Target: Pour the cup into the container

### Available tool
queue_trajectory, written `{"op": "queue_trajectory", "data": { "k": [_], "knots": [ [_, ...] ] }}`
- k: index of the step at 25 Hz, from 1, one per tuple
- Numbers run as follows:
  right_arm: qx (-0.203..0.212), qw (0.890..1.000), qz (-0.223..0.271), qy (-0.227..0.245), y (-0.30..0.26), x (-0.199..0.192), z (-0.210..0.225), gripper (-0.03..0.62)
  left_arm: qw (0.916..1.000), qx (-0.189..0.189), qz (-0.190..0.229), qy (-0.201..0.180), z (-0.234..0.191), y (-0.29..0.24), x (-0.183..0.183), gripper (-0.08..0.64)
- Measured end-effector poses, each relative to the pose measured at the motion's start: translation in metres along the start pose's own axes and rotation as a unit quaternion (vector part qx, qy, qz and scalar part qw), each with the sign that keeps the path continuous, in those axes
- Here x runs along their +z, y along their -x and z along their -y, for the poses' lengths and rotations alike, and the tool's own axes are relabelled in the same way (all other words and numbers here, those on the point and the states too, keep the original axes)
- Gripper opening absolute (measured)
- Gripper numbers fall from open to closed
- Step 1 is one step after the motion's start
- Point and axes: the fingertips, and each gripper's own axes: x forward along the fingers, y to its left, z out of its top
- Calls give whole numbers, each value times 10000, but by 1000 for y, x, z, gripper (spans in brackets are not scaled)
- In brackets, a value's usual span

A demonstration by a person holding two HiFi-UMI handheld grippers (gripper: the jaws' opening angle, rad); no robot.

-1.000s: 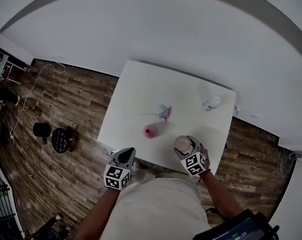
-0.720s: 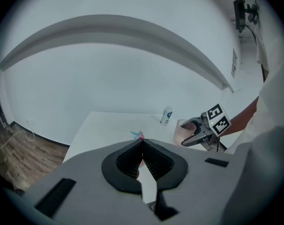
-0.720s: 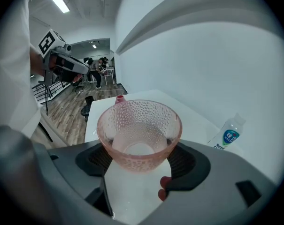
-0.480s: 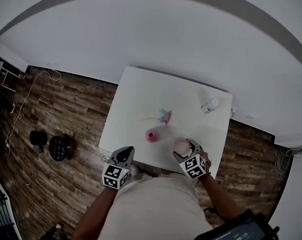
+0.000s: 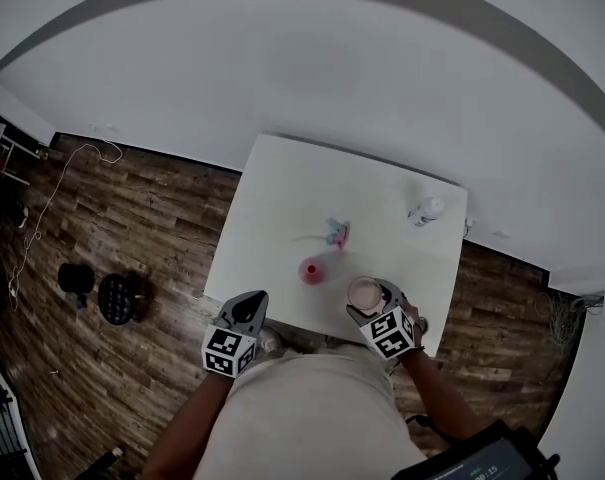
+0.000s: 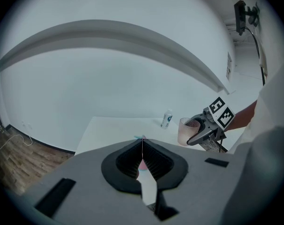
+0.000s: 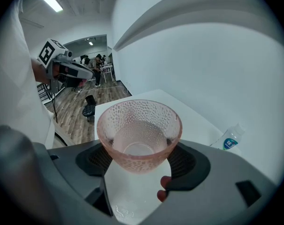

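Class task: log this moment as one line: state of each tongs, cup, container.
left tongs: shut, empty | right tongs: shut on pink cup, upright | pink container: on white table, apart from both tongs

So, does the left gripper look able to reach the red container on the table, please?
Probably yes: the left gripper is empty, jaws together, and only bare table lies between it and the red container.

Bottle (image 7: 229, 143) label print too small; nothing legible.
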Motion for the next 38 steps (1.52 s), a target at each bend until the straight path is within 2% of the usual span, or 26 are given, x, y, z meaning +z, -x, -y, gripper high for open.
{"op": "queue_trajectory", "data": {
  "k": [21,38],
  "knots": [
    [121,9981,-545,259,5,26,-18,362,9995,35,240,222,-16,24,2,11],
    [97,9981,-522,328,17,45,-13,362,9985,54,374,391,-22,19,6,11]
  ]
}}
